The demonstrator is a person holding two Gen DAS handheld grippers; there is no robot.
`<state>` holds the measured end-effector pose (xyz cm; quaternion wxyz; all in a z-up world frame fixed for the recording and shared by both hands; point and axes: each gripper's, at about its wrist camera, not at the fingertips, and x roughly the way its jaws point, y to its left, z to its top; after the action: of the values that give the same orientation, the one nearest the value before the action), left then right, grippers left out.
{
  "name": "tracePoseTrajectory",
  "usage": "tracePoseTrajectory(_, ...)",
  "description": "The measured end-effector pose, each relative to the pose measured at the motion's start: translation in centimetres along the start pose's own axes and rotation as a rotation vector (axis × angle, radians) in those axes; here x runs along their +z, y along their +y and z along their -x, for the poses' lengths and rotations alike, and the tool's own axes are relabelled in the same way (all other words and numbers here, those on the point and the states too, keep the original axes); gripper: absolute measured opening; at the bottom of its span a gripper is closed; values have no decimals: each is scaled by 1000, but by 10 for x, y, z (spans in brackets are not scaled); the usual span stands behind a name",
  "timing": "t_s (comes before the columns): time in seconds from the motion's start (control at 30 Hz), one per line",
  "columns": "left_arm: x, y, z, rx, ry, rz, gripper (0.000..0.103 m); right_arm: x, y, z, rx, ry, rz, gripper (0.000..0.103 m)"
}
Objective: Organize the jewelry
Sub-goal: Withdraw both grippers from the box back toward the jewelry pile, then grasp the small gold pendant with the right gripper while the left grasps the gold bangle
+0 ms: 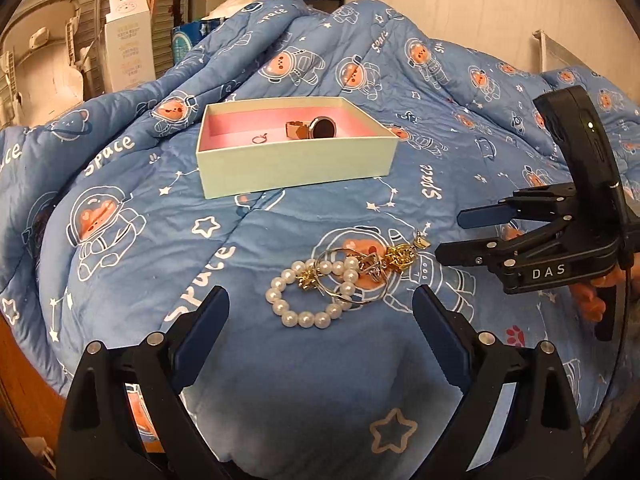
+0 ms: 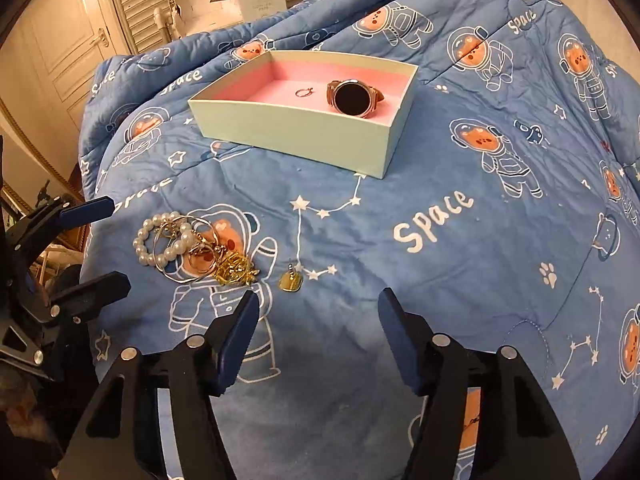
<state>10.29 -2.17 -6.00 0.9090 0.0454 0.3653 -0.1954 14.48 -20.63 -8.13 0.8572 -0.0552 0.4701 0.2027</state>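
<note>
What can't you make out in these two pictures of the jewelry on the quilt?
- Gold tangle, both views: pieces overlap, so their count and kind are unclear.
- Ring in the box: too small to see its detail.
- Watch, left wrist view: the box's near wall hides its lower part.
- Hand, left wrist view: mostly hidden behind the right gripper.

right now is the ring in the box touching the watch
Apart. The right wrist view shows the small ring lying on the pink floor of the box, with a bare pink strip between it and the watch.
</note>
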Motion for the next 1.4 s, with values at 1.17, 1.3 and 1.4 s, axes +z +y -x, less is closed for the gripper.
tracePoseTrajectory(1.17,11,-39,-45,-33,16,-361,53,8,9,-19,19,14,23,12)
tracePoseTrajectory(1.3,11,-39,-39,-41,-3,-330,53,7,8,-17,22,8,18,9)
tracePoseTrajectory(1.4,11,-38,-35,-49,-13,-295,53,7,8,-17,24,5,15,8)
